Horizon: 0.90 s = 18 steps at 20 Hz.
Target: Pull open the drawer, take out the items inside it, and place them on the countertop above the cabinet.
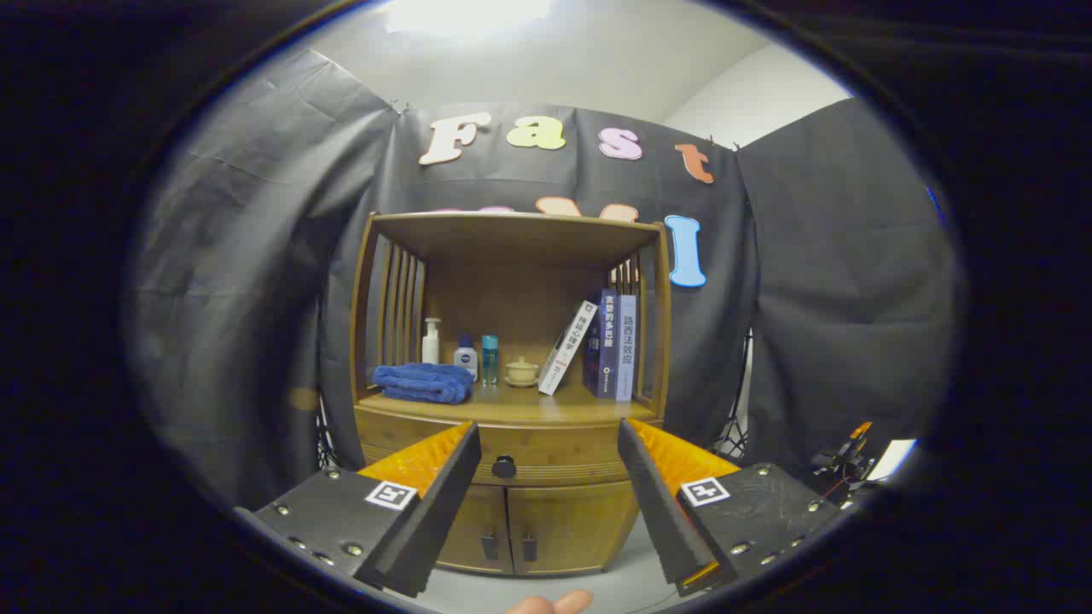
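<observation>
While fingers [550, 443] gape, closed drawer [546, 465] hides its contents.

On the countertop [512, 408], a towel [424, 383] lies left, bottles [465, 356] behind it, books [607, 345] right.

The cabinet [512, 477] is warm honey-brown wood, its drawer [546, 460] carrying a round black knob [504, 466]. On the desk above lie a deep blue folded towel [424, 383], a white pump bottle [432, 342], a white bottle with a blue label [466, 356], a clear teal bottle [490, 358] and a pale cream lidded cup [521, 372]. To the right stand a white book [567, 348], a dark navy book [606, 343] and a pale blue book [627, 347].
</observation>
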Motion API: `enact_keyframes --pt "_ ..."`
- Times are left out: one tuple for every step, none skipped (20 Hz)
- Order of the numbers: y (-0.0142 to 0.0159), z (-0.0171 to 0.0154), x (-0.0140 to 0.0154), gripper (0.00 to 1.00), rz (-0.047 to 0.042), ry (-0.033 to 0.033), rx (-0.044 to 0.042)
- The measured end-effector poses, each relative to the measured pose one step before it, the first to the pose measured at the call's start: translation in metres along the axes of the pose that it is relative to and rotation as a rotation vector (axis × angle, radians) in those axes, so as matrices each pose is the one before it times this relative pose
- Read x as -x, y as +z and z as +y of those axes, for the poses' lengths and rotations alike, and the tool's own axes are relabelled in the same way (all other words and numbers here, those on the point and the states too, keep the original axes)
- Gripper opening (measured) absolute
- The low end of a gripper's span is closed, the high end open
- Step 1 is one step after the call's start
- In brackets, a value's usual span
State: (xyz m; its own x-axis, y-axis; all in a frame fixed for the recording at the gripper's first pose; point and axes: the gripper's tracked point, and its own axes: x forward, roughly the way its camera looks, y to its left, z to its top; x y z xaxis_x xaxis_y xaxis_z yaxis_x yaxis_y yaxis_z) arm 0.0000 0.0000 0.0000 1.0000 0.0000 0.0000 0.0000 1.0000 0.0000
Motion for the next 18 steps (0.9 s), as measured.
enact_keyframes --pt "-0.00087 -0.00051 -0.00077 0.97 0.00299 -0.00286 -0.00448" --pt "-0.00039 0.00032 0.00032 0.97 -0.00024 0.00002 -0.00532" --pt "-0.00009 0.0008 -0.00047 0.97 0.00023 -0.00037 -0.00377" --pt "-0.00059 -0.00143 0.00001 0.97 0.001 -0.00307 -0.00114" --pt "-0.00052 -0.00008 0.00042 0.97 0.0017 -0.00199 -0.00041" --pt "-0.00071 -0.00032 0.00004 0.97 0.00141 -0.00198 -0.00039" --pt "0.00013 0.00007 0.0003 0.97 0.00022 -0.00135 -0.00095" --pt "-0.00012 -0.00075 -0.00022 0.97 -0.00042 -0.00108 -0.0028" --pt "0.0007 -0.00054 0.00017 0.97 -0.00069 -0.00137 -0.00384" --pt "-0.00033 -0.00101 -0.00033 0.97 0.00025 -0.00333 -0.00206" --pt "0.00017 -0.00175 0.00021 0.97 0.00159 -0.00505 -0.00036" --pt "-0.0014 -0.00137 0.0003 0.97 0.00219 -0.00407 0.00036" --pt "0.00017 -0.00035 -0.00012 0.97 0.0006 -0.00268 0.00126" --pt "-0.00115 -0.00065 0.00026 0.97 0.00146 -0.0023 0.00203" --pt "-0.00067 -0.00056 0.00004 0.97 0.00161 -0.00319 0.00198" --pt "-0.00158 -0.00066 -0.00138 0.97 0.00222 -0.00354 0.00093" --pt "-0.00095 -0.00052 -0.00163 0.97 0.00307 -0.0043 -0.00069" --pt "-0.00324 -0.00085 -0.00184 0.97 0.00523 -0.00379 -0.00196"
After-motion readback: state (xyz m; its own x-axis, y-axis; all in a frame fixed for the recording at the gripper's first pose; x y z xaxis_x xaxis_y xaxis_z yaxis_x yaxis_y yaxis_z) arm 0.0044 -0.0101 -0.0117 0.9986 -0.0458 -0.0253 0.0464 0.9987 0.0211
